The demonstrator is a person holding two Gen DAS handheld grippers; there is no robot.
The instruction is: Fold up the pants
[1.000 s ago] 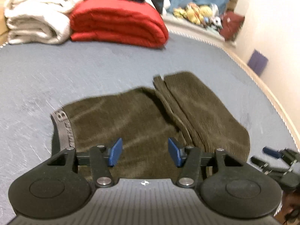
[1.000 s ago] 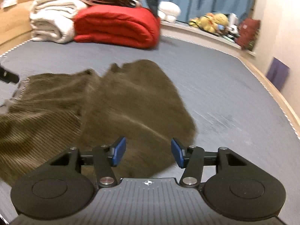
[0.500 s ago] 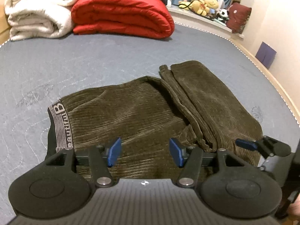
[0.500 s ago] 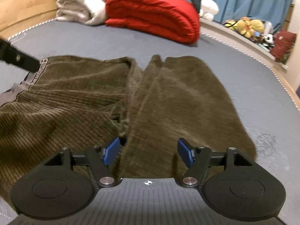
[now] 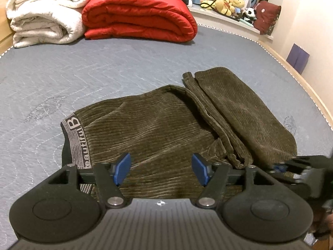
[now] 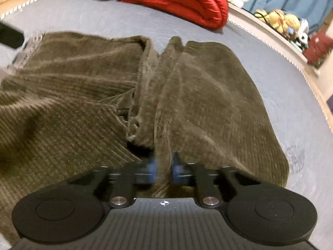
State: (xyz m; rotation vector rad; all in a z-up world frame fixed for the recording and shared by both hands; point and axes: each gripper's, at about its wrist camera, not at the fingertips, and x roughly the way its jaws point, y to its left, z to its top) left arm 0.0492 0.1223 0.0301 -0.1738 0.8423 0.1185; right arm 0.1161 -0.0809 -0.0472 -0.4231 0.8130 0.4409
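Olive-brown corduroy pants (image 5: 166, 129) lie on the grey-blue quilted bed (image 5: 104, 66), partly folded, the grey lettered waistband (image 5: 78, 139) at the left and the legs doubled at the right. My left gripper (image 5: 162, 168) is open and empty, just above the near edge of the pants. My right gripper (image 6: 163, 167) is shut on a fold of the pants (image 6: 187, 95) at their near edge; the view is blurred. It also shows at the right in the left wrist view (image 5: 295, 166).
A folded red quilt (image 5: 139, 14) and a rolled white blanket (image 5: 43, 12) lie at the far end of the bed. Stuffed toys (image 5: 226, 2) sit on a ledge behind. The bed's wooden edge (image 5: 301, 83) and a wall run along the right.
My right gripper has come down to the near edge of the pants and shut on a fold of cloth. My left gripper stays open and has drawn slightly closer to the pants.
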